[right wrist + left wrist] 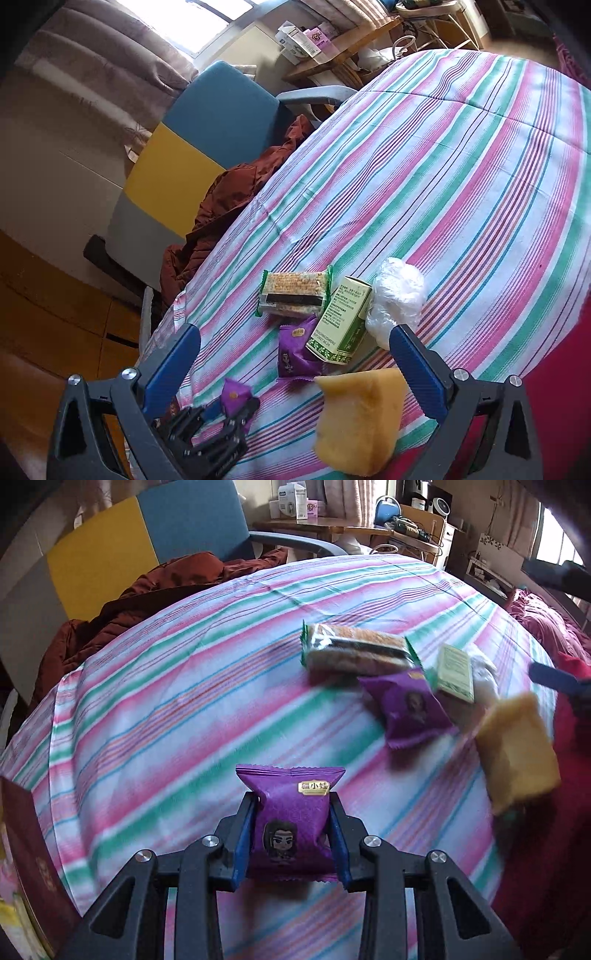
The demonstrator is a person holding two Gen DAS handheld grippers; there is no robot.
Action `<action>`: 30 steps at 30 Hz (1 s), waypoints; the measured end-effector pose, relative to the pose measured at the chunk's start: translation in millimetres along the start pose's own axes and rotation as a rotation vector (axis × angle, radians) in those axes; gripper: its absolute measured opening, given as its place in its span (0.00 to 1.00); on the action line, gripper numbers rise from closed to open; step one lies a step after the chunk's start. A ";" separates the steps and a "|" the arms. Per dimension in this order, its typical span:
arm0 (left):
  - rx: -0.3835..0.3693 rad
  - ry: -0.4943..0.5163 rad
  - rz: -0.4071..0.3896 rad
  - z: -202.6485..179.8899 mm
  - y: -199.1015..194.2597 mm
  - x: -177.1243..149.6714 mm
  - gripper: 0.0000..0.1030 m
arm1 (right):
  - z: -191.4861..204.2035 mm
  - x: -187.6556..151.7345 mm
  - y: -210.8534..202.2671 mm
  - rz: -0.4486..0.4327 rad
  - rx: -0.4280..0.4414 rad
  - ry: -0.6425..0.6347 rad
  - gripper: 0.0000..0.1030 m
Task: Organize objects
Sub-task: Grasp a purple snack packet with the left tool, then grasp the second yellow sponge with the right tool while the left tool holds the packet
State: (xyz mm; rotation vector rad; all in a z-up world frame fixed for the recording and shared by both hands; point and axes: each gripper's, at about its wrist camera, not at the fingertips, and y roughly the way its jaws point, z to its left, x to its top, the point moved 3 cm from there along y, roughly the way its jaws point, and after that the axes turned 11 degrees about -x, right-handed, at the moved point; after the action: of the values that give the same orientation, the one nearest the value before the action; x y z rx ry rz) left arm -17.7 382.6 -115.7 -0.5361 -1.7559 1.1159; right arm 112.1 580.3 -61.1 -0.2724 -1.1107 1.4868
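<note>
Legibly, purple snack pkt [290,819] label reads "疆小妹".

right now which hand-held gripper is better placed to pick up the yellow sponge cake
Right. The right hand-held gripper is open with the yellow sponge cake just below its fingers; the left hand-held gripper is shut on a purple snack packet.
</note>
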 end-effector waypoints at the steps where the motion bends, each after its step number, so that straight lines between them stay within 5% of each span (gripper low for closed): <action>1: 0.002 -0.004 -0.006 -3.0 -4.6 -7.7 0.35 | -0.2 0.0 0.0 0.001 -0.003 0.000 1.00; 12: -0.038 -0.050 -0.051 -16.4 -10.1 -30.9 0.35 | -3.3 -2.6 5.9 0.034 -0.054 0.002 1.00; 19: -0.064 -0.097 -0.059 -12.1 -19.0 -42.4 0.35 | -2.1 -11.9 30.1 0.167 -0.171 -0.040 1.00; 30: -0.094 -0.103 -0.096 -8.9 -26.6 -54.8 0.35 | -3.0 -28.2 49.4 0.341 -0.219 -0.080 1.00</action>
State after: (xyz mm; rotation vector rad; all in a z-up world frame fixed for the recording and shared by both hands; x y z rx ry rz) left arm 18.0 332.5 -118.0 -0.4530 -1.9101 1.0135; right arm 90.1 565.0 -111.4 -0.5827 -1.3430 1.6859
